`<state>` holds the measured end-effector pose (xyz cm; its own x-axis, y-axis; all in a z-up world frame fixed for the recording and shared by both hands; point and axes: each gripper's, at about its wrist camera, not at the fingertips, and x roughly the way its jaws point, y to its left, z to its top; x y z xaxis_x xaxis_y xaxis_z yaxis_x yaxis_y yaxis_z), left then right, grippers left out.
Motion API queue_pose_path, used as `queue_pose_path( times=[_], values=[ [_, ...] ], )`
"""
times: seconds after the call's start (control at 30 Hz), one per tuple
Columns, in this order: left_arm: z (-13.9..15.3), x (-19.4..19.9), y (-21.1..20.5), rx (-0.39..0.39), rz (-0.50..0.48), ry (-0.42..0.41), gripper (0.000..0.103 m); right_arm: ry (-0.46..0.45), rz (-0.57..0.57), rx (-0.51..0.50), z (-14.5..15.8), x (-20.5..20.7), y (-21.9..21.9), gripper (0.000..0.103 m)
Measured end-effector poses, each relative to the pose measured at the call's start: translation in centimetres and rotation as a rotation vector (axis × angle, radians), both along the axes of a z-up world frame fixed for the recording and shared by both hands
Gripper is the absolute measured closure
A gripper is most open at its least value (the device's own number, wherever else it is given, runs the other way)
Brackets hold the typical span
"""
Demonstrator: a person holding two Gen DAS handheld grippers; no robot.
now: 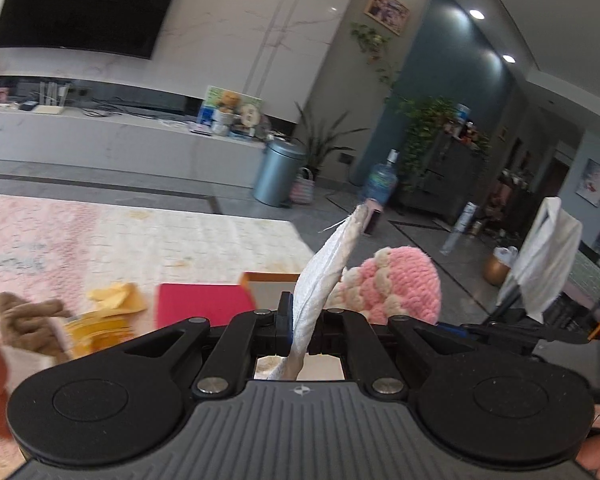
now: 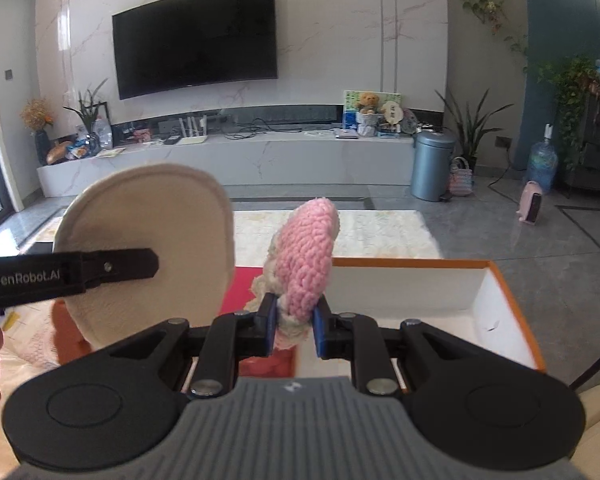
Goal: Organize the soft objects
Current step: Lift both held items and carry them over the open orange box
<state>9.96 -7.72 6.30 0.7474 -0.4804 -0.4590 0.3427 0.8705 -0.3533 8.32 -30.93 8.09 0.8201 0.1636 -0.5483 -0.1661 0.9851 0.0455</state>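
On my left wrist feed, the left gripper [image 1: 300, 330] has its jaws pressed together on a flat cream pad [image 1: 325, 276]. I see the pad edge-on: its long axis climbs from the jaws toward one o'clock, and the tip points up at the far floor. Just right of it, at about two o'clock from the jaws, sits the pink knitted piece [image 1: 396, 284], close beside the pad; I cannot tell whether they touch. Behind the fingers, a red sheet [image 1: 204, 304] lies at eleven o'clock and part of an orange-rimmed box [image 1: 272, 278] shows at twelve. A brown plush [image 1: 30, 326] and some yellow pieces [image 1: 108, 312] lie at nine o'clock on the pale rug [image 1: 140, 236].

On my right wrist feed, the right gripper [image 2: 294, 326] is closed partway, its blue pads squeezing the cream lower edge of the pink knitted piece [image 2: 306, 256]. The piece stands up from the jaws, long axis leaning slightly toward one o'clock, with its rounded end at the top. The white-lined, orange-rimmed box [image 2: 516, 296] lies open at three o'clock, just behind and right of the jaws. At ten o'clock, the left gripper's finger [image 2: 100, 270] crosses the broad face of the cream pad [image 2: 148, 220], which faces me flat and upright.
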Motion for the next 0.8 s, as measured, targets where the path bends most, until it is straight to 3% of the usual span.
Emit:
queue_pose_path(
  times=[0.13,0.27,0.47,0.6,0.8],
  values=[
    [-0.9,3.2,-3.3,-0.011,-0.066,0.056,0.098,0.046,-0.045,-0.015,-0.2,2.2,-2.8,0.086],
    [-3.2,6.8,-7.0,0.006,-0.159,0.183,0.098,0.154,-0.06,-0.007,-1.6,5.2,-5.1,0.086],
    [-7.6,11.5,-10.6,0.124,-0.227,0.36,0.098,0.366,-0.018,-0.007,-5.9,9.9,-7.5,0.086],
    [-9.3,12.9,-12.7,0.228,-0.262,0.423,0.098,0.508,0.02,0.044,-9.0,12.8,-8.5,0.086],
    [-11.8,14.2,-14.7,0.365,-0.286,0.521,0.098,0.638,0.068,0.042,-12.9,14.7,-8.3,0.086]
  ],
)
